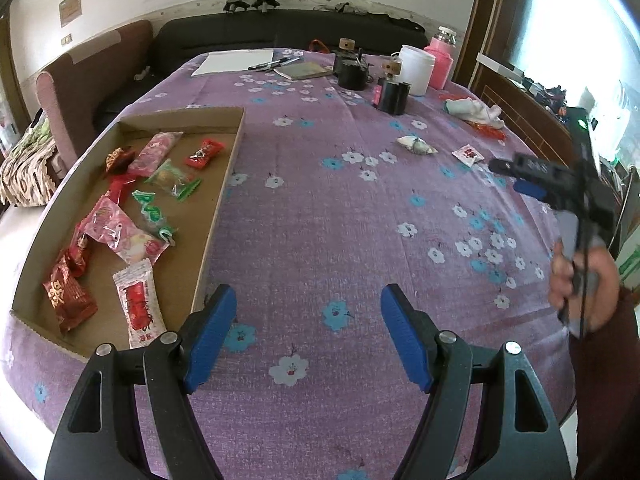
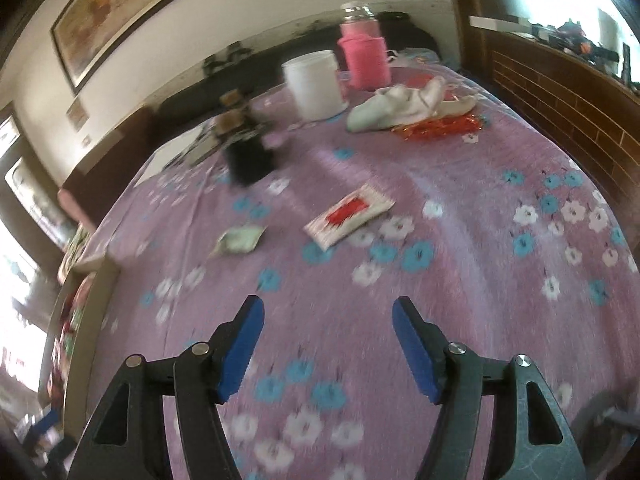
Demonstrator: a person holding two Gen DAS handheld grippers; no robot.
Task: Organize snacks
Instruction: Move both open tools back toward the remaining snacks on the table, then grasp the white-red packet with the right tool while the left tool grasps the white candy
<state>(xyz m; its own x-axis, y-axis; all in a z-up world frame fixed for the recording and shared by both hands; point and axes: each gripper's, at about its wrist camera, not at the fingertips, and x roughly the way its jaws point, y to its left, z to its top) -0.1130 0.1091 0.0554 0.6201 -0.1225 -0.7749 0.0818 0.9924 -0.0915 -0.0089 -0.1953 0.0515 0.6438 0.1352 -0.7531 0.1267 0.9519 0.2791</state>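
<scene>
A shallow cardboard tray [image 1: 224, 184] at the table's left holds several wrapped snacks, red, pink and green. Two snacks lie loose on the purple flowered cloth: a white-and-red packet [image 2: 348, 216], also in the left wrist view [image 1: 467, 155], and a pale wrapped one [image 2: 240, 240] [image 1: 416, 145]. My left gripper [image 1: 308, 304] is open and empty, just right of the tray's near corner. My right gripper [image 2: 328, 312] is open and empty, short of the white-and-red packet; it also shows at the right in the left wrist view [image 1: 520, 178].
At the far end stand a white tub [image 2: 316, 84], a pink bottle [image 2: 364, 56], dark jars [image 2: 248, 152], a white cloth [image 2: 404, 108] with red wrappers [image 2: 436, 126], and a notebook [image 1: 306, 71] with paper and pens. A sofa [image 1: 224, 36] lies beyond the table.
</scene>
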